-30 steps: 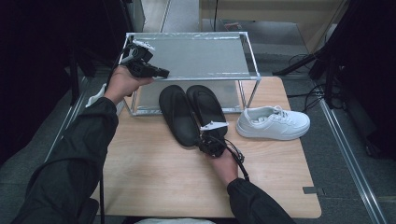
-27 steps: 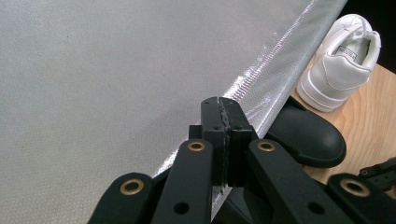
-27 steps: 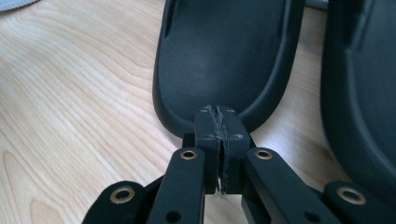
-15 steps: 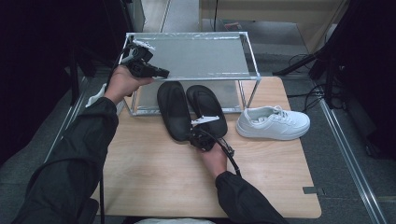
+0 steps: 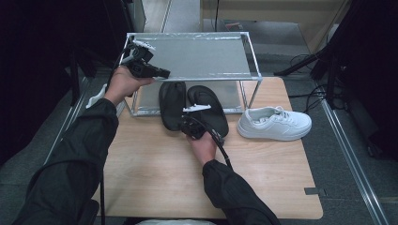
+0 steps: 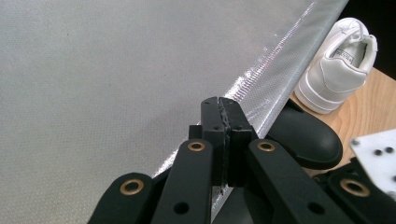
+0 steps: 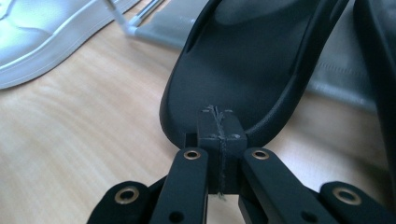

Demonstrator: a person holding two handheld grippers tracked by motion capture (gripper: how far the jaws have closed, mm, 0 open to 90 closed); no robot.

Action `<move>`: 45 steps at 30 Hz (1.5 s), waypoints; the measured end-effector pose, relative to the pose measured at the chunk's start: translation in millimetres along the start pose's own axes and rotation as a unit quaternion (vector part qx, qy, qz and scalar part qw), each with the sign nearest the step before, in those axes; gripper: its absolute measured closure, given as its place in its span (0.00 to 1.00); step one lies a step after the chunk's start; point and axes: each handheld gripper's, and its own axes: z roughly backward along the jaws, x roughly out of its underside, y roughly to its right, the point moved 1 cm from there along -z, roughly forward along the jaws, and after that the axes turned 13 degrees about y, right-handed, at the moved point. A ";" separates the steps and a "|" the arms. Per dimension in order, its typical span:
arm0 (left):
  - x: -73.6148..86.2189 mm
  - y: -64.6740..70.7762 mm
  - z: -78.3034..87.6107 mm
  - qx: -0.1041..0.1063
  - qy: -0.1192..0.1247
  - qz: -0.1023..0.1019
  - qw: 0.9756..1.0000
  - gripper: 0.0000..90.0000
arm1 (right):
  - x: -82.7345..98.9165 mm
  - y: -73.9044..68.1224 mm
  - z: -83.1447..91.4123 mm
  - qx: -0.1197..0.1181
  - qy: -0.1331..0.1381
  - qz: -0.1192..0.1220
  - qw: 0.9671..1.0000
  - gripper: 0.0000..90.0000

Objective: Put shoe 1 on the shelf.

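The black slippers (image 5: 195, 110) now lie half under the rack (image 5: 187, 56), pushed in since a second ago by the right hand-held gripper (image 5: 190, 125), jaws shut, empty, at the heels; left hand-held gripper (image 5: 162, 72) shut too.

Light wooden table (image 5: 155, 187) on grey carpet floor (image 5: 371, 140), dark surroundings, black stands and cables (image 5: 305, 63) at right

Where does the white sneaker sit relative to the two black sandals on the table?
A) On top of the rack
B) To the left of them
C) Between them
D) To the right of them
D: in the high view the white sneaker lies on the wooden table to the right of the black sandals, apart from them.
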 end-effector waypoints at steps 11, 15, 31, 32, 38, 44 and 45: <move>0.2 -0.1 0.0 0.000 -0.001 0.000 1.000 1.00 | -15.7 0.2 -34.3 0.015 0.006 -0.003 1.000 1.00; 1.4 -2.3 -0.1 0.007 0.004 0.001 1.000 1.00 | -19.9 3.3 -44.6 0.013 0.012 -0.020 1.000 1.00; 1.5 -4.3 -1.5 0.006 0.005 0.004 1.000 1.00 | -17.0 1.2 -4.4 -0.009 0.001 0.000 1.000 1.00; 1.7 -4.8 -1.4 0.008 0.005 0.005 1.000 1.00 | -16.7 1.6 -0.7 -0.011 -0.001 -0.001 1.000 1.00; 1.5 -3.5 -2.4 0.001 0.005 0.001 1.000 1.00 | -12.2 10.5 27.3 -0.011 0.000 -0.001 1.000 1.00; 1.9 -4.8 -2.1 0.005 0.006 0.005 1.000 1.00 | -8.2 18.7 54.5 -0.009 -0.002 0.010 1.000 1.00; 2.0 -4.7 -2.0 0.005 0.006 0.005 1.000 1.00 | -7.5 20.3 59.4 -0.010 -0.002 0.009 1.000 1.00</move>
